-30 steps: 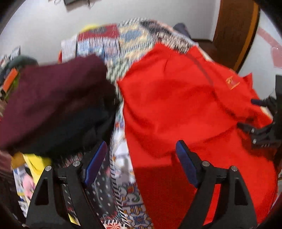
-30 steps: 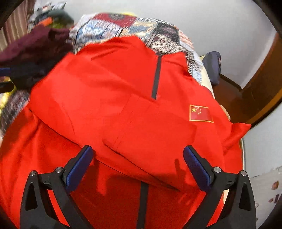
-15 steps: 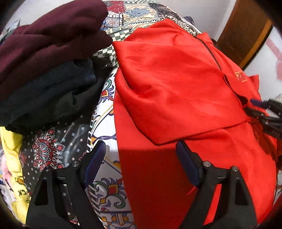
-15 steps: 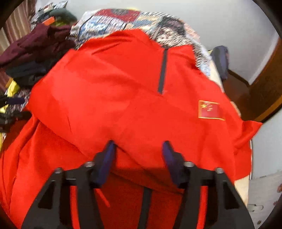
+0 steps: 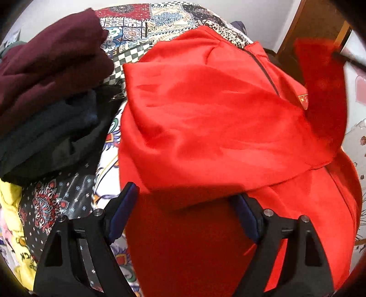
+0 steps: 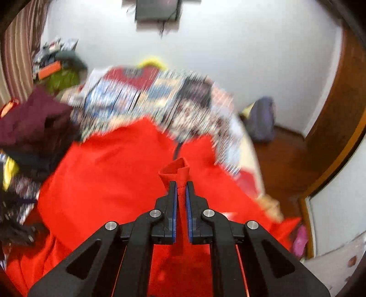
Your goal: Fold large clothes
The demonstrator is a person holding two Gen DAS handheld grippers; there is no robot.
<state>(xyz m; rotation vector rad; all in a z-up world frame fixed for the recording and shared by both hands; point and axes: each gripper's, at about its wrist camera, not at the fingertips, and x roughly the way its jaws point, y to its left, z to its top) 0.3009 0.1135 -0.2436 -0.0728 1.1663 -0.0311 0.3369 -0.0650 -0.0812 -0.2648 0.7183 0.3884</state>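
A large red jacket (image 5: pixel 205 128) with a dark zip and a small flag patch lies spread on the patterned bedspread (image 5: pixel 160 20). My left gripper (image 5: pixel 185 203) is open, its blue pads on either side of a folded edge of the jacket. My right gripper (image 6: pixel 181 185) is shut on a bunched piece of the red jacket (image 6: pixel 176 170) and holds it lifted above the bed. In the left wrist view that lifted red cloth (image 5: pixel 324 75) hangs at the upper right.
A pile of folded maroon and dark clothes (image 5: pixel 50 75) sits on the bed's left side. Yellow fabric (image 5: pixel 13 205) lies at the left edge. A wooden door (image 6: pixel 338 118) and a bluish bag (image 6: pixel 263 118) on the floor are to the right.
My right gripper has closed on the red jacket and lifted a piece of it. My left gripper has moved closer to the jacket's folded edge and stayed open.
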